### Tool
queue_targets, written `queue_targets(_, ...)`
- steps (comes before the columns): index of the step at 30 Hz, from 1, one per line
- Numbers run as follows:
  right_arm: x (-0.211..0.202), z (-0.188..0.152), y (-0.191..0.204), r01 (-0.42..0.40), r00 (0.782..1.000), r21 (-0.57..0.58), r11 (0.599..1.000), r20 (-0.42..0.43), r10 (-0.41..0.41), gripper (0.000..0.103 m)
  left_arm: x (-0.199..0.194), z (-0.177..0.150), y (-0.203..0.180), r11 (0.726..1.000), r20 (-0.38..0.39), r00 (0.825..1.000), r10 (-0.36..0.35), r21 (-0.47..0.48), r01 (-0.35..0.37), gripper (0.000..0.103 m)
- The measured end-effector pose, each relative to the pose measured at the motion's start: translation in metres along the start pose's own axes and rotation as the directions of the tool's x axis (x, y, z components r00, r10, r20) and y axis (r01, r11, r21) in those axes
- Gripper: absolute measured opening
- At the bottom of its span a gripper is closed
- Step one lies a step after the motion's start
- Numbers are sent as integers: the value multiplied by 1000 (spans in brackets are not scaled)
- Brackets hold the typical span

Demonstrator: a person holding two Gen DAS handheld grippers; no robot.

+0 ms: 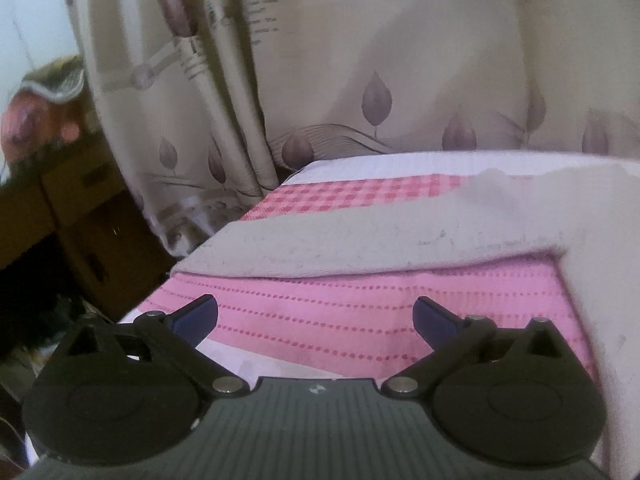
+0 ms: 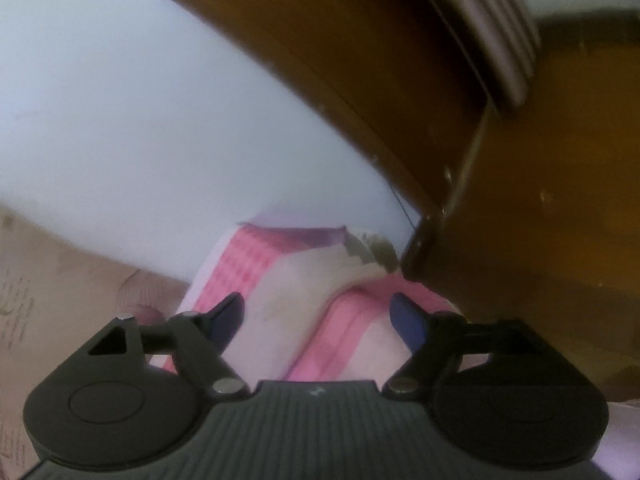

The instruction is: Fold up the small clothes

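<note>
A single large grey letter "R" is legible on the patterned beige curtain (image 1: 400,60); nothing else reads clearly.

A pink and white cloth (image 1: 360,192) covers the flat surface, part checked, part pink with rows of dots. On it lies an off-white garment (image 1: 400,236) spread flat, with an L-shaped outline in the left wrist view. In the blurred right wrist view the garment (image 2: 296,280) lies across the cloth (image 2: 240,256).
</note>
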State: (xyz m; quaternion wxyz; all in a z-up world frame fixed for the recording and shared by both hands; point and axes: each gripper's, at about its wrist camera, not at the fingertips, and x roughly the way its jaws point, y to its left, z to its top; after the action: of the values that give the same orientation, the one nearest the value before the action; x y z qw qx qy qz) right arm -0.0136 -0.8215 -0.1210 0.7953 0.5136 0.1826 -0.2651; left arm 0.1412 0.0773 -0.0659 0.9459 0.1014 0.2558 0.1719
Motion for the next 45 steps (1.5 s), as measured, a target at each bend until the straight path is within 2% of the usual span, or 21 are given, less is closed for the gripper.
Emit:
queue_targets(1, 12, 5, -5, -15, 999, 18, 1000, -50, 16, 82, 1, 0, -4, 1000, -5, 1000, 9, 16, -9, 103)
queue_targets(2, 21, 7, -7, 5, 997, 21, 1000, -77, -4, 82, 3, 1, -6, 999, -12, 1000, 19, 31, -18, 103)
queue_targets(3, 28, 5, -8, 26, 996, 21, 999, -81, -25, 82, 3, 0, -7, 999, -14, 1000, 24, 41, -24, 103)
queue_targets(5, 41, 4, -9, -29, 996, 62, 998, -83, 34, 82, 5, -1, -9, 998, -23, 999, 34, 50, -33, 103)
queue_targets(7, 48, 4, -12, -56, 996, 67, 996, -66, 60, 78, 7, -1, -9, 998, -37, 998, 44, 54, -42, 103)
queue_targets(11, 56, 8, -3, -56, 998, 16, 998, -38, 57, 36, 10, -1, -14, 995, -55, 996, 65, 81, -61, 103)
queue_targets(14, 59, 10, 7, -25, 999, -61, 998, -34, 23, 20, 8, -2, -16, 991, -50, 995, 82, 108, -76, 103)
queue_targets(18, 39, 8, 13, -65, 998, -58, 996, 17, 66, 16, 7, -3, -16, 991, -49, 995, 86, 111, -80, 103)
queue_targets(23, 3, -6, 46, -120, 991, -119, 986, 44, 126, 12, 6, -2, -10, 993, -47, 995, 86, 86, -82, 103)
queue_targets(28, -31, -25, 95, -186, 978, -184, 965, 57, 199, 12, 3, -2, -4, 996, -36, 997, 68, 54, -66, 103)
queue_targets(30, -46, -30, 109, -162, 978, -230, 960, 95, 188, 12, 3, -2, 1, 998, -35, 997, 65, 25, -64, 103)
queue_targets(32, -52, -22, 99, -143, 982, -185, 972, 98, 163, 16, 3, -2, 7, 999, -35, 998, 43, -11, -43, 103)
queue_targets(33, -50, -17, 89, -147, 985, -153, 977, 68, 159, 23, 3, -2, 10, 999, -36, 999, 27, -30, -28, 103)
queue_targets(34, -48, -12, 76, -119, 991, -111, 987, 46, 125, 52, 3, -2, 12, 999, -38, 999, 21, -43, -23, 103)
queue_targets(35, -48, -9, 64, -71, 996, -86, 994, 44, 75, 87, 4, -1, 14, 998, -43, 999, 19, -55, -21, 103)
queue_targets(36, -49, -7, 54, -39, 997, -73, 997, 56, 44, 95, 5, -1, 14, 998, -50, 999, 18, -60, -21, 103)
queue_targets(40, -30, 5, 21, 40, 998, -33, 999, 50, -38, 95, 7, 0, 9, 999, -60, 997, 38, -33, -40, 103)
queue_targets(42, -9, 9, 8, 46, 999, 6, 999, 6, -46, 94, 8, 0, 4, 998, -66, 996, 57, -8, -58, 103)
queue_targets(43, 0, 10, 3, 31, 1000, 29, 999, -7, -31, 89, 10, 0, 2, 998, -73, 995, 68, 3, -68, 103)
queue_targets(44, 11, 10, 1, 20, 1000, 28, 999, -22, -19, 78, 11, 0, 1, 997, -79, 994, 76, 14, -76, 103)
queue_targets(45, 20, 9, 2, 28, 999, 10, 1000, -39, -28, 71, 12, 0, -2, 996, -85, 993, 87, 29, -84, 103)
